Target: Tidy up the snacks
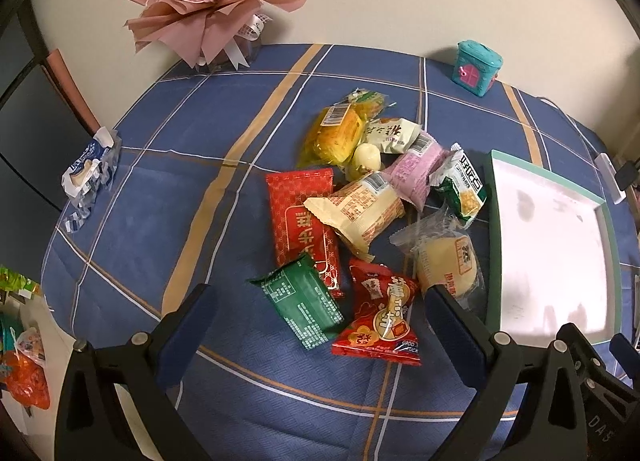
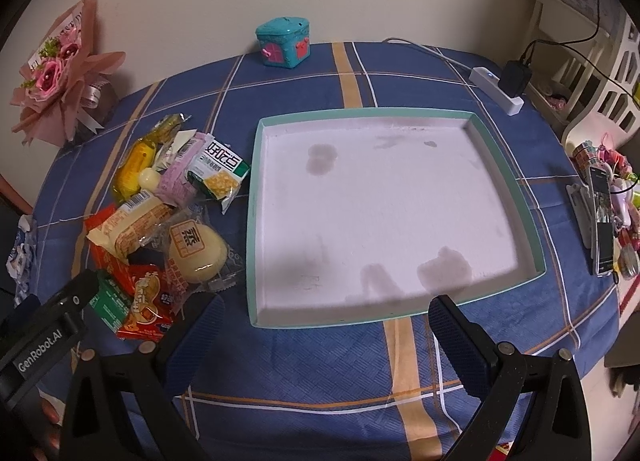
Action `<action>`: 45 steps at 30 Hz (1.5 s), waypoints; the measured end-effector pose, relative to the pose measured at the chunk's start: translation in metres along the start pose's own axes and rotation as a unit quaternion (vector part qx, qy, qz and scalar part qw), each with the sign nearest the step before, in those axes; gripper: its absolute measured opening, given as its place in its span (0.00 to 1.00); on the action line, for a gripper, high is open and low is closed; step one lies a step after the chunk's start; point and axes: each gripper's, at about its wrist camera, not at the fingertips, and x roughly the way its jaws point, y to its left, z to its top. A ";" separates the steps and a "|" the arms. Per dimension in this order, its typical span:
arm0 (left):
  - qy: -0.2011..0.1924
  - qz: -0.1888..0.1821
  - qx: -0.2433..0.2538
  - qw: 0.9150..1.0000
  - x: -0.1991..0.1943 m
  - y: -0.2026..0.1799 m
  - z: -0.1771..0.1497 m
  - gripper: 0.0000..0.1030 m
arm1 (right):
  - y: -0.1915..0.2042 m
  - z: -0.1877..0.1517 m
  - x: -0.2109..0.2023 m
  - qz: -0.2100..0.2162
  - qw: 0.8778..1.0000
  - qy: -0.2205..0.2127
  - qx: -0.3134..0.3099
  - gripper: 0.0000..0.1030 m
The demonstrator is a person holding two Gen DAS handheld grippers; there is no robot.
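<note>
The snacks [image 1: 360, 197] lay heaped on the blue checked cloth [image 1: 192, 197], just left of the empty teal-rimmed tray [image 2: 256, 221], probably their destination. You held your left gripper [image 1: 320, 313] spread wide above the green packet [image 1: 300, 307] and red packet [image 1: 380, 317], seemingly choosing a first pick. Your right gripper [image 2: 324, 325] hung spread and empty before the tray's near rim, ready to receive or steady.

Heaped wrapped snacks [image 1: 372, 197] beside empty, stained tray [image 2: 253, 221]
</note>
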 end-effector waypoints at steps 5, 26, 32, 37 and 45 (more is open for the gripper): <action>0.003 -0.001 0.001 1.000 0.001 -0.001 0.000 1.00 | 0.001 0.000 0.001 -0.001 1.000 0.003 -0.002 1.00; 0.012 0.014 -0.070 0.997 0.012 0.045 0.005 1.00 | 0.029 -0.001 0.004 0.028 0.999 0.014 -0.018 1.00; 0.043 0.019 -0.108 0.993 0.031 0.069 0.006 1.00 | 0.067 -0.004 0.023 0.073 0.995 0.050 -0.037 1.00; 0.075 0.005 -0.120 0.990 0.050 0.075 0.005 1.00 | 0.092 -0.009 0.043 0.094 0.991 0.082 -0.039 1.00; 0.115 -0.036 -0.129 0.984 0.074 0.069 0.000 1.00 | 0.117 -0.015 0.061 0.106 0.989 0.094 -0.041 1.00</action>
